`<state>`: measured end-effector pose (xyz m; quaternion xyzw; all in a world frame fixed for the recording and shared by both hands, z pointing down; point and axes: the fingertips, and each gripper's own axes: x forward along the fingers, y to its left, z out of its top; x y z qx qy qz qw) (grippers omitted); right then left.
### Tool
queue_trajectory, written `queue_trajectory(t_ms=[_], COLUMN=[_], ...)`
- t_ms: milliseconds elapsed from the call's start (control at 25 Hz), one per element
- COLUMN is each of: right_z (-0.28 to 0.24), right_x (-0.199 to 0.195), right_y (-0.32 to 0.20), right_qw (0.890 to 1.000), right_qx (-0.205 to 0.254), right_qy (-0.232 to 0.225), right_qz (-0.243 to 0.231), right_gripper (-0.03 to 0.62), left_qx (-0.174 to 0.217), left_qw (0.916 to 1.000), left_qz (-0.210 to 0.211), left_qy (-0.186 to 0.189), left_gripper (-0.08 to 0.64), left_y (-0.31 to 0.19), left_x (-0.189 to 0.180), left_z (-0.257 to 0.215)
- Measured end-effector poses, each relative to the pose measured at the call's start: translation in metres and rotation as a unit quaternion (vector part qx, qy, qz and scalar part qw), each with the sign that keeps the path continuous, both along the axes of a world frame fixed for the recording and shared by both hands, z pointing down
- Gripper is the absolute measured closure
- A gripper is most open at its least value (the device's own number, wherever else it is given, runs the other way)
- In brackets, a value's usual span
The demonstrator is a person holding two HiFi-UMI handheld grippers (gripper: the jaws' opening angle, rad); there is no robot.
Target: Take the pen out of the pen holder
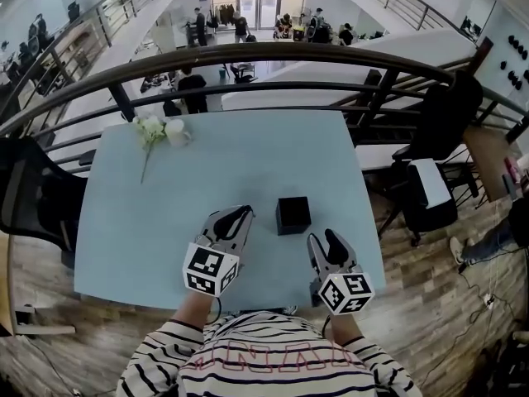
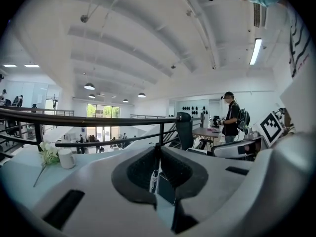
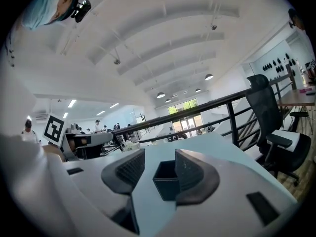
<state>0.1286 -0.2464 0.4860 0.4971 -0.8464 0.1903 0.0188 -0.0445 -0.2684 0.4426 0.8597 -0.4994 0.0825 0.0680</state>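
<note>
A person in a striped top stands at a pale blue tabletop (image 1: 231, 164) beside a balcony railing, a gripper in each hand. The left gripper (image 1: 240, 217), at lower centre of the head view, is closed on a thin dark pen (image 2: 154, 174), which stands upright between its pads. The square black pen holder (image 1: 293, 215) sits on the tabletop just right of that gripper, apart from it, and the pen is clear of it. The right gripper (image 1: 324, 240), at lower right, has its jaws apart and empty; in the right gripper view the holder shows beyond them. A white flower (image 1: 151, 131) and a white cup (image 1: 176, 132) lie at the tabletop's upper left.
</note>
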Motion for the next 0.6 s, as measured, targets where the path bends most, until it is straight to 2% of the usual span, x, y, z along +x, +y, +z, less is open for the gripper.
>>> queue_trajectory(t_ms=[200, 440, 600], right_z=[-0.004, -0.008, -0.013], right_x=[-0.02, -0.047, -0.059], right_y=[0.004, 0.007, 0.01], right_qw=[1.0, 0.999, 0.999], right_qx=[0.008, 0.023, 0.033], right_qy=[0.005, 0.013, 0.012], right_qz=[-0.008, -0.02, -0.028], right_gripper=[0.416, 0.501, 0.531], left_qx=[0.0, 0.001, -0.001], left_qw=[0.9998, 0.9989, 0.9983], left_qz=[-0.02, -0.046, -0.058], left_qy=[-0.001, -0.004, -0.006], left_gripper=[0.508, 0.508, 0.508], left_y=[0.012, 0.025, 0.031], left_x=[-0.029, -0.065, -0.082], left_z=[-0.001, 0.0, 0.001])
